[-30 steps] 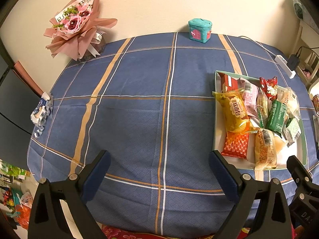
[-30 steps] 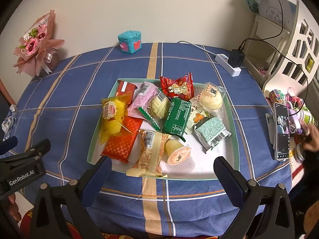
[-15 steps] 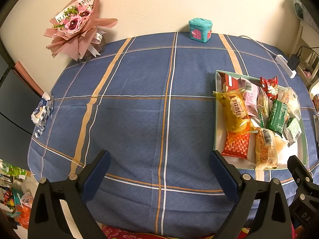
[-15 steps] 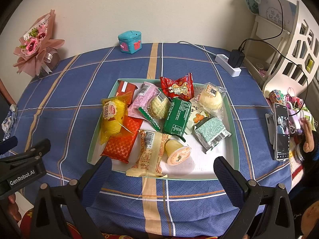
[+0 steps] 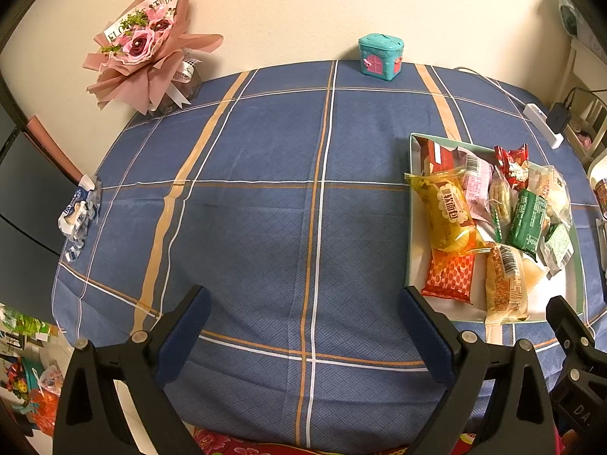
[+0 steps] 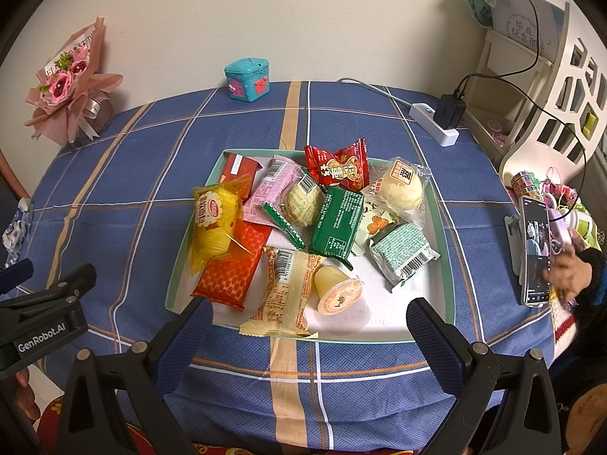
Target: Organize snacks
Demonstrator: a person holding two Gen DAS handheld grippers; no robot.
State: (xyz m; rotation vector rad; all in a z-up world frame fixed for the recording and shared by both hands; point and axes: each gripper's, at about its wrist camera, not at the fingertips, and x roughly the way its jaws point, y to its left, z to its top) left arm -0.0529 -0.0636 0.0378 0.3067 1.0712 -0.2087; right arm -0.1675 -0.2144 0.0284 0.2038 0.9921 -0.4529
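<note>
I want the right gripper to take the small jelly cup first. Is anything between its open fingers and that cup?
Nothing visible blocks it. The right gripper is open at the near rim of the pale green tray, and the small jelly cup lies on its side just beyond, uncovered. The beige barcoded packet lies close beside the cup.

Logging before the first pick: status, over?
Left gripper open over bare cloth. Right gripper open, empty, at tray near edge. Snacks heaped in tray, untouched. Nothing in the way.

A home: checked blue tablecloth (image 6: 132, 174), wrapped flower bouquet (image 5: 146, 47), toy-like teal tin (image 6: 247, 79), cluttered white shelf (image 6: 546, 87).
</note>
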